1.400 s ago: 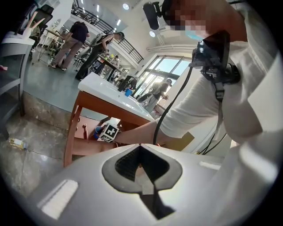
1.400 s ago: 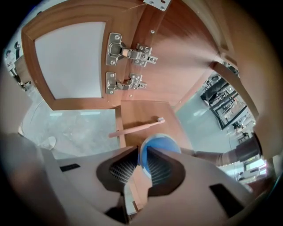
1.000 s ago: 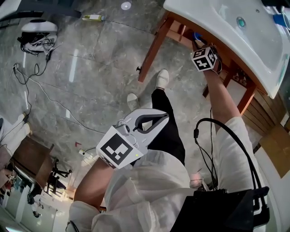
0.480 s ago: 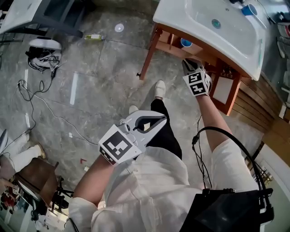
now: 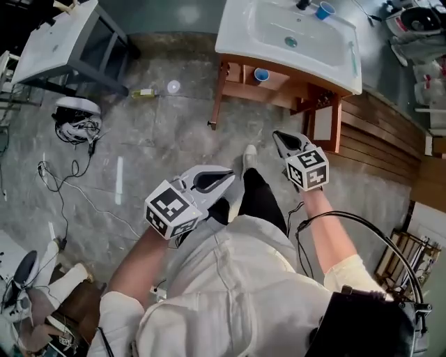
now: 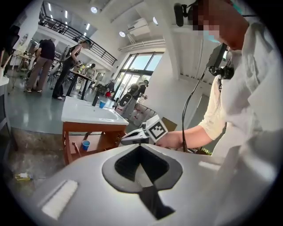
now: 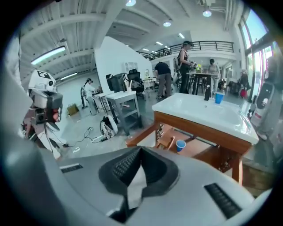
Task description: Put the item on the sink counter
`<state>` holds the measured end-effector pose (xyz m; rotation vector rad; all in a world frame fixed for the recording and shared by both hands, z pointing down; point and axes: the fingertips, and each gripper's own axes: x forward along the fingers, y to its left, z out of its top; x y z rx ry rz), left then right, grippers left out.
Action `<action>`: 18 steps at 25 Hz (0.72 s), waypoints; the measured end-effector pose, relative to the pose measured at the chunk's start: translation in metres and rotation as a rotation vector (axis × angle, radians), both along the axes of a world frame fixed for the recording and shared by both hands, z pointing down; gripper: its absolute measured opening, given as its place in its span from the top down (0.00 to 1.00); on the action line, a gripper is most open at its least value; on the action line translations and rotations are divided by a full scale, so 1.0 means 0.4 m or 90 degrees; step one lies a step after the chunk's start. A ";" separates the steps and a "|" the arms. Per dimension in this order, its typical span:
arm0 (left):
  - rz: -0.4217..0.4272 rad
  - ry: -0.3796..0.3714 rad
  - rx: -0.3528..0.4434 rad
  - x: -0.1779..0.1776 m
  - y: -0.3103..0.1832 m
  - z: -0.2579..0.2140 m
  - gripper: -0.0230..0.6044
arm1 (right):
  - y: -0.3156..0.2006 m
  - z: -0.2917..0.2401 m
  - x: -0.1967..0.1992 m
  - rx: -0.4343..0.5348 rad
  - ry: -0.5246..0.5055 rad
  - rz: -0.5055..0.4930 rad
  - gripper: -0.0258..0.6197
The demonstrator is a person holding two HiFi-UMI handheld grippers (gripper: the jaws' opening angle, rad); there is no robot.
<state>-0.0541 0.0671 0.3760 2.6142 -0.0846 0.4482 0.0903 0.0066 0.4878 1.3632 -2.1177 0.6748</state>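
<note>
Your left gripper [image 5: 228,171] and right gripper [image 5: 278,135] are both clenched on nothing. The blue cup [image 5: 261,74] under the sink counter [image 5: 234,39] looks light and crushable: pinch its rim gently.

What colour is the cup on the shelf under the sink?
Blue. The cup shows best in the right gripper view.

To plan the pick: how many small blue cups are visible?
2. One small blue cup stands on the white sink counter; the other on the wooden shelf beneath. Others may be hidden.
</note>
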 end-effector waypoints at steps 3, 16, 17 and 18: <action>0.001 -0.009 -0.004 -0.006 0.030 -0.016 0.96 | 0.086 -0.080 -0.021 0.012 -0.012 0.003 0.95; 0.002 -0.017 0.006 0.143 0.182 -0.123 0.96 | 0.321 -0.251 0.021 0.054 -0.076 0.004 0.95; -0.001 -0.011 0.002 0.159 0.197 -0.136 0.96 | 0.336 -0.259 0.028 0.058 -0.076 0.000 0.95; -0.002 -0.006 -0.001 0.174 0.213 -0.148 0.96 | 0.353 -0.267 0.035 0.062 -0.076 -0.003 0.95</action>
